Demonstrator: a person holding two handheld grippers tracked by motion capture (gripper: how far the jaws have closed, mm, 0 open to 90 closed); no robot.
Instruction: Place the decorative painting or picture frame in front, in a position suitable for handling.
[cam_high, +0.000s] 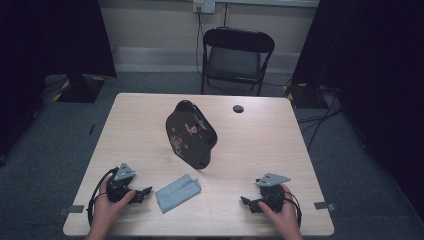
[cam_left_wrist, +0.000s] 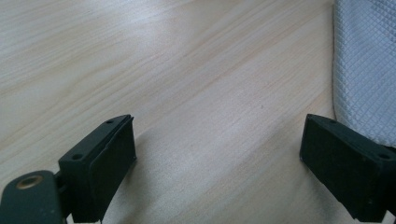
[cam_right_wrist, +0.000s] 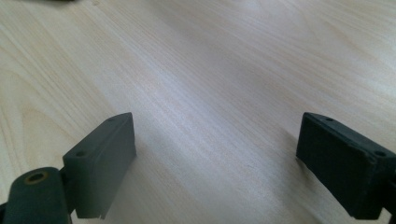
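Wooden table (cam_high: 260, 150) — both grippers' fingers wide apart, empty; grey cloth (cam_high: 178, 192) seemingly beside left gripper (cam_high: 145, 191).

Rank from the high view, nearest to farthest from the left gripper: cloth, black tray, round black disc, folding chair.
From the left gripper:
1. Grey cloth, lying just beside the open jaws near the table's front edge.
2. Black tray with the flower pattern, mid-table.
3. Round black disc, toward the far right of the table.
4. Folding chair, on the floor beyond the far edge.
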